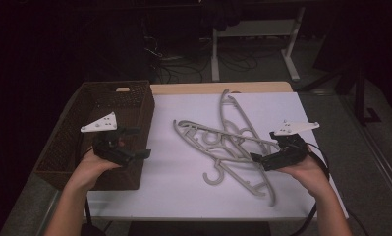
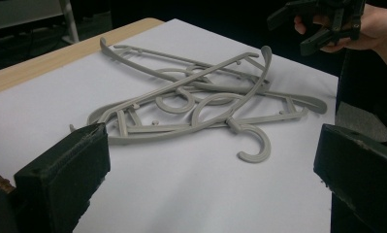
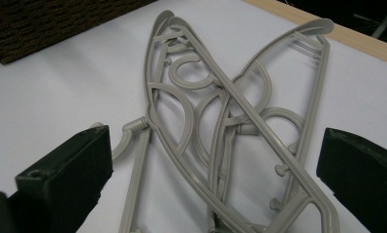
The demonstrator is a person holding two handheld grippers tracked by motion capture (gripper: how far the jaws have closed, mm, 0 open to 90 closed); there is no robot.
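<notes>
Several hangers on table, beside basket.

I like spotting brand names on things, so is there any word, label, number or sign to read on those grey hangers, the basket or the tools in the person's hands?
None can be read.
Grey plastic hangers: bare moulded plastic, no text visible.
Dark brown woven basket: no label visible.
White sheet on the table: blank.
Left gripper and right gripper: black, with grey three-cornered plates carrying small holes, no lettering.
</notes>
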